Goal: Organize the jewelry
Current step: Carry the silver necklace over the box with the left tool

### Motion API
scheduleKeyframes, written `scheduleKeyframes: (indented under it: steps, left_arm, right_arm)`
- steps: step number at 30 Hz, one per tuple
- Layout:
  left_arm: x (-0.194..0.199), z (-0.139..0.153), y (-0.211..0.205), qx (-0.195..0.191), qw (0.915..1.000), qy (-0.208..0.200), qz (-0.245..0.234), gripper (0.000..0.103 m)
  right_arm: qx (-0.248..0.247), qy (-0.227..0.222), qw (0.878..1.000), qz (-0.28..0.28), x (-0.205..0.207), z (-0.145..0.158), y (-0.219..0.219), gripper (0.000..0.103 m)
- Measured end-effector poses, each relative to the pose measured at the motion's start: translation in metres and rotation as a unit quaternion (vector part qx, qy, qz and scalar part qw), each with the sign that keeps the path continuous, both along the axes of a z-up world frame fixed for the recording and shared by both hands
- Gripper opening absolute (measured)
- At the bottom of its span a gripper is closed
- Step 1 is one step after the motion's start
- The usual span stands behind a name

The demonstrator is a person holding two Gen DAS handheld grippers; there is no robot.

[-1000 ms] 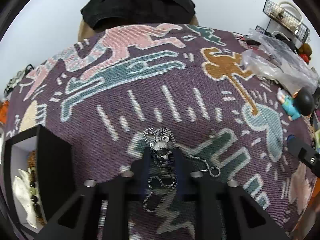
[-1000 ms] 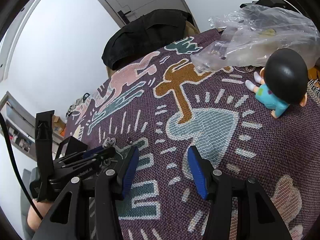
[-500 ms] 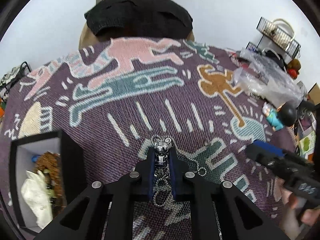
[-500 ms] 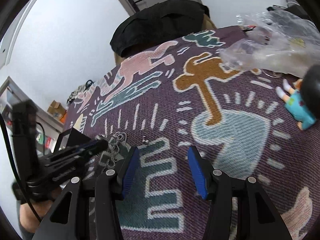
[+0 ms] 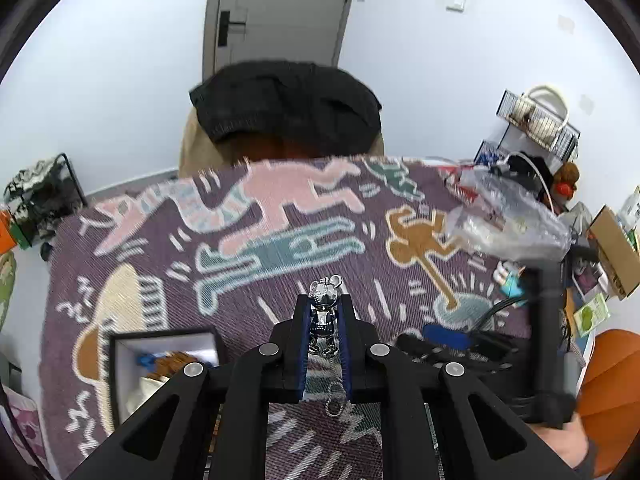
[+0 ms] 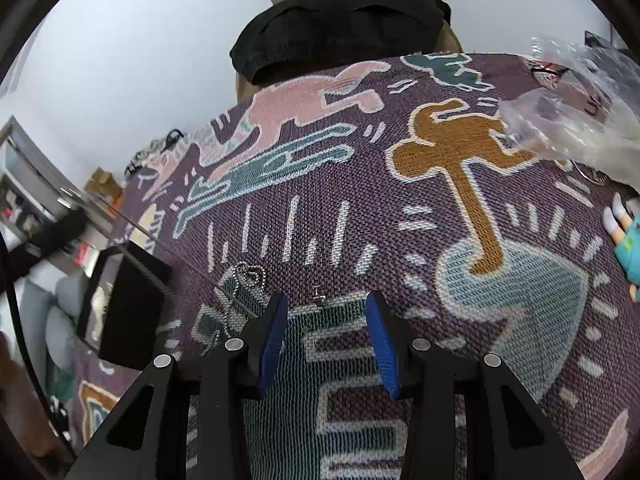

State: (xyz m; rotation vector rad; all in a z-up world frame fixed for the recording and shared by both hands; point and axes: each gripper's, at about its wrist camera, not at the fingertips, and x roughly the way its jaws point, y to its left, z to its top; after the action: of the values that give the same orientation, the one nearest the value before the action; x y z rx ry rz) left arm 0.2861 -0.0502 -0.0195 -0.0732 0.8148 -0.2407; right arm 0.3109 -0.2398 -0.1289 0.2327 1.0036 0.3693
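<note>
Left tool point(image 5: 325, 320): clamped on the silver bear pendant point(image 5: 326, 312), held clear above the patterned cloth point(image 5: 280, 248) on the counter.
Pendant handling: looks small, hard and smooth, so likely slippery; its ball chain point(image 5: 334, 404) hangs limp below the pads and may swing or snag. The grip sits across the bear's body, which seems the firmest spot.
Right tool point(image 6: 326, 320): jaws closing with nothing between them, aimed at a tiny metal clasp point(image 6: 319, 295) on the cloth; probably best pinched flat.
Black box point(image 5: 120, 360): open, white-lined, near left; holds brown beads point(image 5: 172, 362), something blue and a pale item.
</note>
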Motion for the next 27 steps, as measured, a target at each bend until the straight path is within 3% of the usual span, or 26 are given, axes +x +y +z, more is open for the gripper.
scheduleKeyframes:
  steps: [3,5,7,27]
  left_arm:
    - [-0.004,0.017,0.007,0.002,0.9999,-0.014,0.006,0.013]
    - [-0.006,0.027,0.012,0.004,0.9997,-0.022,0.010,0.013]
    - [-0.007,0.037,0.016,0.005,0.9995,-0.030,0.013,0.013]
    - [-0.039,0.167,0.040,0.033,0.9898,-0.132,0.042,0.013]
  right_arm:
    - [-0.019,0.003,1.000,0.005,0.005,-0.005,0.009,0.041]
    - [-0.031,0.007,0.999,0.011,0.009,-0.010,0.015,0.028]
    - [-0.051,0.002,0.999,0.008,0.010,-0.012,0.019,0.006]
    - [0.020,-0.061,0.998,0.014,-0.018,0.056,0.007,0.005]
